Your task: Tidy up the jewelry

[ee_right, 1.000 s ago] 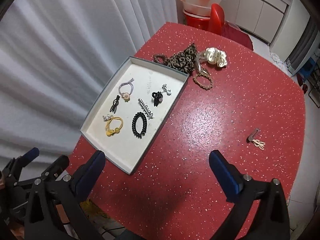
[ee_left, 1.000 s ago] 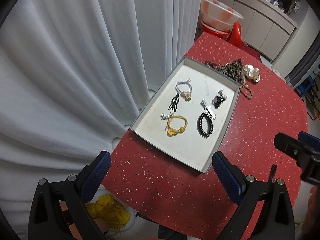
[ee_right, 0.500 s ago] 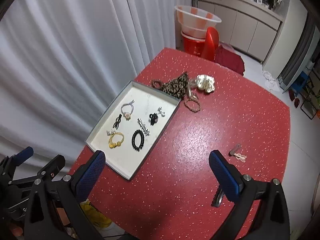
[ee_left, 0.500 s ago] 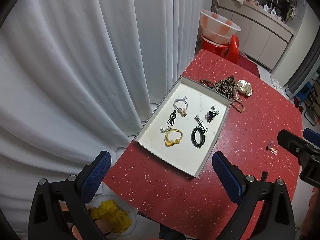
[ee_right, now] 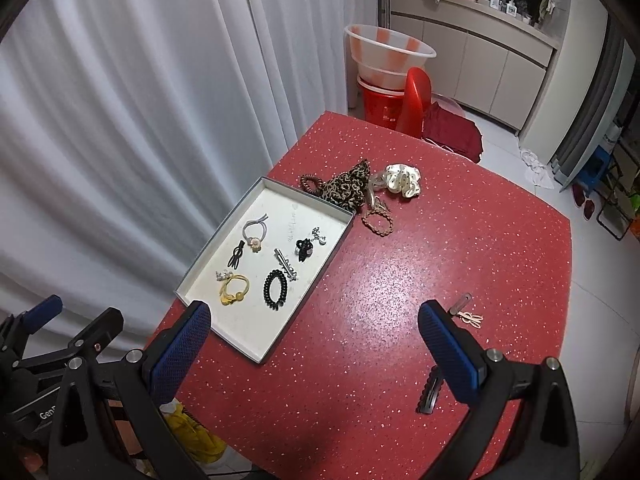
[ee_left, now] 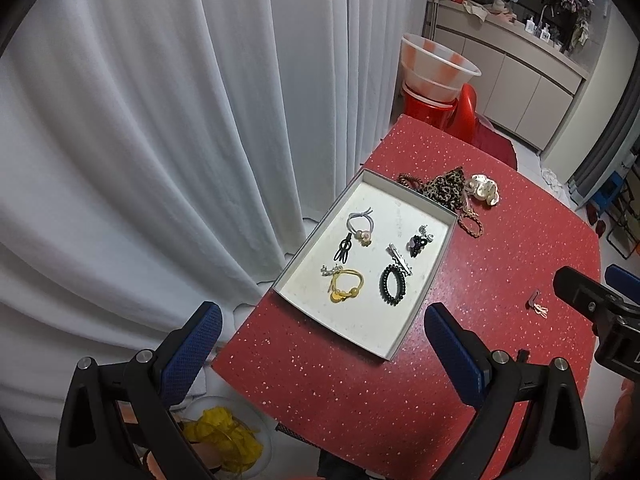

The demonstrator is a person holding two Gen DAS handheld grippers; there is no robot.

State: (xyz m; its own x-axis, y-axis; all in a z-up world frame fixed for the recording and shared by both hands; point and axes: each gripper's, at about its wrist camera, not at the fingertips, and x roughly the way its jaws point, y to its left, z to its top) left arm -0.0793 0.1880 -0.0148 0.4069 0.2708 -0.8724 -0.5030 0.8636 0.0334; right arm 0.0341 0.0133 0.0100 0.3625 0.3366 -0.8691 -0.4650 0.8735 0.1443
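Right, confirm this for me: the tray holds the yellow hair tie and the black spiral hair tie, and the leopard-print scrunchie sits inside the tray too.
Not quite. The tray does hold the yellow hair tie and the black spiral hair tie, but the leopard-print scrunchie lies outside it, on the red table against the tray's far edge. The right wrist view shows this most clearly.

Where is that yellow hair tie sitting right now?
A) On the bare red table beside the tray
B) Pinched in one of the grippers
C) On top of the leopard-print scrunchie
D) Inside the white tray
D: the yellow hair tie lies inside the white tray, next to the black coil tie.
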